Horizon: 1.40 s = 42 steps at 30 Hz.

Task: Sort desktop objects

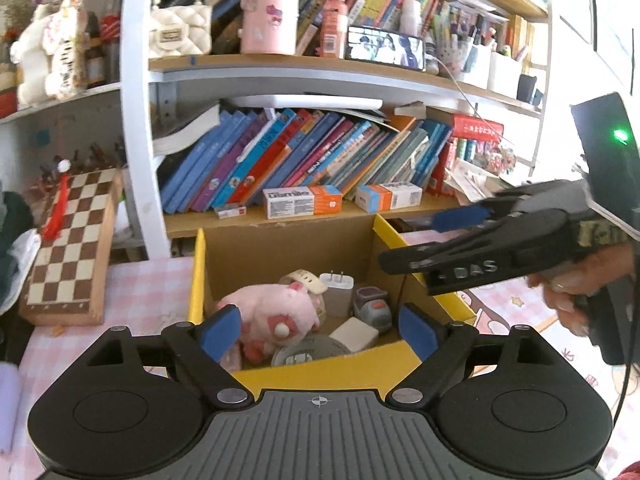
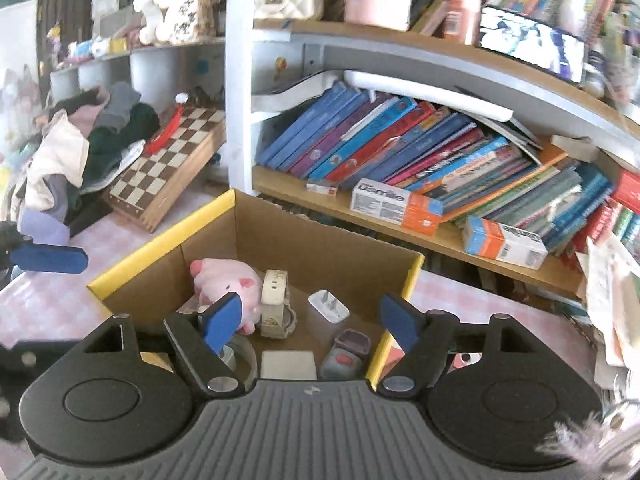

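A cardboard box with a yellow rim (image 1: 320, 368) (image 2: 160, 236) stands on the pink desk. Inside lie a pink plush pig (image 1: 272, 308) (image 2: 224, 278), a cream watch (image 1: 306, 280) (image 2: 274, 296), a white plug charger (image 1: 338, 286) (image 2: 328, 306), a grey-and-purple gadget (image 1: 372, 306) (image 2: 346, 350), a white square block (image 1: 354, 334) (image 2: 288, 364) and a round grey tin (image 1: 308, 354). My left gripper (image 1: 320, 332) hovers open over the box's near edge, holding nothing. My right gripper (image 2: 312, 322) (image 1: 424, 240) is also open and empty, above the box's right side.
A chessboard (image 1: 64, 248) (image 2: 168, 160) leans at the left. The bookshelf behind the box holds slanted books and two toothpaste boxes (image 1: 302, 202) (image 2: 396, 204). Clothes (image 2: 80, 152) are piled at the far left. A person's hand (image 1: 568, 300) grips the right tool.
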{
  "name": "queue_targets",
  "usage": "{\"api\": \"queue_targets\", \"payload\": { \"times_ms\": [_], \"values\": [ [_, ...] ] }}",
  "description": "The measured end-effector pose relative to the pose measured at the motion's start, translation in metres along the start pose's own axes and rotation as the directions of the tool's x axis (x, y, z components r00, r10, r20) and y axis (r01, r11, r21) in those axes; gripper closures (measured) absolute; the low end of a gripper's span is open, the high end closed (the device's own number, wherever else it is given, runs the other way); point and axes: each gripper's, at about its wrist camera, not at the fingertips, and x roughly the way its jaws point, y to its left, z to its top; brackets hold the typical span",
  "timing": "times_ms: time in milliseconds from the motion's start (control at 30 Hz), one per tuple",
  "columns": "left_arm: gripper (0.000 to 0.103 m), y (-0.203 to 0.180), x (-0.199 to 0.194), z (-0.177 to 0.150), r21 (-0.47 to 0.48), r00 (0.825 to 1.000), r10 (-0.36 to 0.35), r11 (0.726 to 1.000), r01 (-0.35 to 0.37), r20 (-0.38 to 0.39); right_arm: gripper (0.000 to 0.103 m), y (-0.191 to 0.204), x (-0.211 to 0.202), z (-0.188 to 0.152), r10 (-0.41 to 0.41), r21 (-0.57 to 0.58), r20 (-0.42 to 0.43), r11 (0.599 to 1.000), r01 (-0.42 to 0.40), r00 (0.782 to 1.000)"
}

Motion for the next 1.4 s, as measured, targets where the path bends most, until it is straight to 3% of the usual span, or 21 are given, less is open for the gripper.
{"api": "queue_targets", "payload": {
  "times_ms": [233,433,667,800,1100,1400],
  "values": [
    [0.014,-0.005,-0.023,-0.021,-0.013,0.999,0.034,0.999,-0.034,-0.003,0.025,0.012,-0.032,-0.047,-0.059,0.086,-0.034,0.994,0.061,0.998],
    [0.014,-0.007,-0.044,-0.049,0.003,0.995,0.077,0.997,-0.077,-0.068,0.025,0.041,-0.06,-0.086,-0.079,0.091,-0.087,0.992,0.087,0.993],
    [0.014,-0.018,-0.081,-0.083,0.006,0.992,0.077,0.997,-0.077,-0.102,0.02,0.077,-0.104,-0.12,-0.129,0.125,-0.069,0.983,0.137,0.989],
    [0.006,-0.028,-0.102,-0.099,0.034,0.991,0.096,0.995,-0.093,-0.098,0.017,0.099,-0.124,-0.141,-0.145,0.128,-0.076,0.98,0.154,0.986],
    [0.004,-0.032,-0.131,-0.129,-0.002,0.991,0.079,0.997,-0.08,-0.105,0.005,0.144,-0.151,-0.172,-0.185,0.065,-0.089,0.979,0.191,0.979],
    [0.004,-0.036,-0.136,-0.15,0.009,0.983,0.067,0.998,-0.066,-0.168,0.003,0.154,-0.156,-0.191,-0.188,0.094,-0.15,0.975,0.203,0.971]
  ]
}}
